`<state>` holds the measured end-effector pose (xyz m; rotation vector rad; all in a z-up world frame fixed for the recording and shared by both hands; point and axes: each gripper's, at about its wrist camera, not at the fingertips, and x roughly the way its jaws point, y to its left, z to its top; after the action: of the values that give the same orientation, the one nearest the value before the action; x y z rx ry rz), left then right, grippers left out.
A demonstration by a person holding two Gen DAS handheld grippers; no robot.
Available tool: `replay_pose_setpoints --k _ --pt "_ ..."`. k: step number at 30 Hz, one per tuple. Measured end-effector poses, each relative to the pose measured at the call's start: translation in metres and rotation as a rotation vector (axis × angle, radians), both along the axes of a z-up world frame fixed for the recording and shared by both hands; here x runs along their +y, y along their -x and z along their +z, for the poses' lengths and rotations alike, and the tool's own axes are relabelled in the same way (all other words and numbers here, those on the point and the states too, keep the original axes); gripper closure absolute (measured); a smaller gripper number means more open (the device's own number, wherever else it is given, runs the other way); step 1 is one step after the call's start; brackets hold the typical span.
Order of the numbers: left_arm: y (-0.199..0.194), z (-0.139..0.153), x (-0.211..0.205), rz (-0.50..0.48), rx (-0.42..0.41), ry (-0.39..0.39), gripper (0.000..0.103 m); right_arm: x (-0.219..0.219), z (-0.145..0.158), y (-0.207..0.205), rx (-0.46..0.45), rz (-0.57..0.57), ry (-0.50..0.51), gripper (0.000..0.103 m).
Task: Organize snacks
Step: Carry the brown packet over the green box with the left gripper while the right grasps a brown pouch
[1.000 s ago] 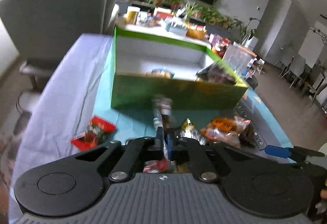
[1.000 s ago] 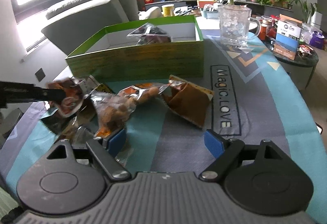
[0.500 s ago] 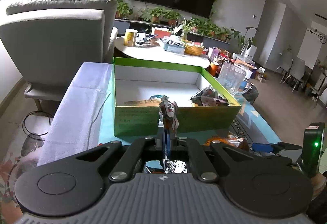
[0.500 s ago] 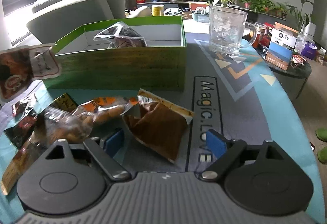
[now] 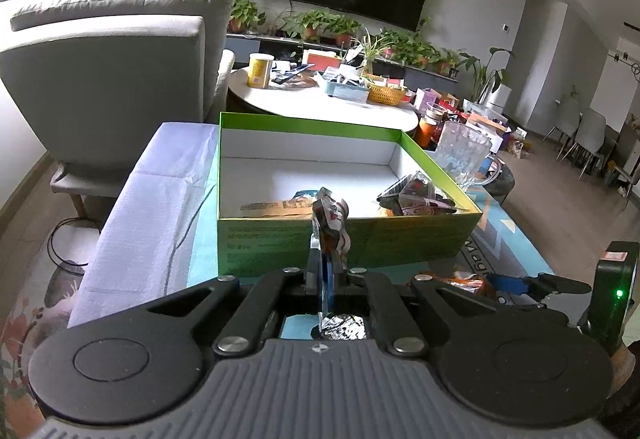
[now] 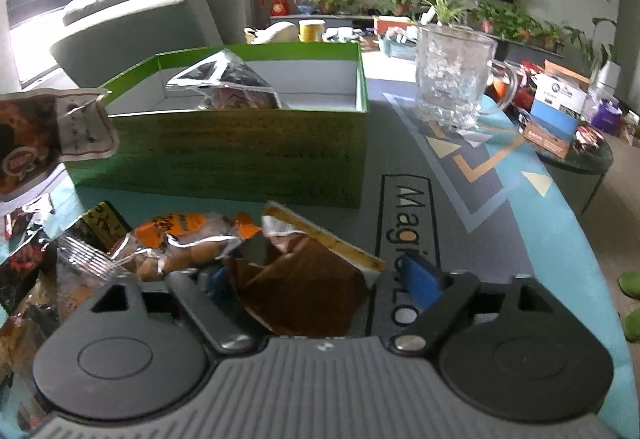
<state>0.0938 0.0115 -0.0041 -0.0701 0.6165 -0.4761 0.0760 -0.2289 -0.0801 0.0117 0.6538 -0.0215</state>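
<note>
My left gripper is shut on a small red snack packet, which hangs in front of the near wall of the green box. The same packet shows at the left edge of the right wrist view. Two or three packets lie inside the box. My right gripper is open and low over the mat, with a brown snack packet lying between its blue pads. Just left of it lies an orange packet of nuts.
A clear glass mug stands on the mat right of the box. More dark wrappers lie at the front left. A small carton sits on a side table at the right. A grey armchair stands behind the table.
The left gripper has lifted the red packet off the mat to the height of the box's near wall. The right gripper has moved forward until the brown packet lies between its fingers.
</note>
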Motion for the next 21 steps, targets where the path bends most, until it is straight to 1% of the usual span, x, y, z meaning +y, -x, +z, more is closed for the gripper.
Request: replay_pose_setpoints --k 4,9,16,21 --pt "0.002 0.003 -0.003 0.000 -0.005 -0.006 0.101 -0.005 0.004 0.005 -0.017 0.017 -0.034 0.051" --pt "0.005 0.008 -0.005 0.003 -0.016 -0.007 0.101 -0.017 0.007 0.015 -0.012 -0.016 -0.100 0.051" --pt "0.015 0.018 -0.005 0.005 -0.048 -0.001 0.101 -0.026 0.019 0.034 -0.056 -0.046 -0.105 0.051" --pt "0.018 0.030 -0.009 0.008 -0.082 0.002 0.101 -0.026 0.039 0.041 -0.125 -0.038 -0.112 0.051"
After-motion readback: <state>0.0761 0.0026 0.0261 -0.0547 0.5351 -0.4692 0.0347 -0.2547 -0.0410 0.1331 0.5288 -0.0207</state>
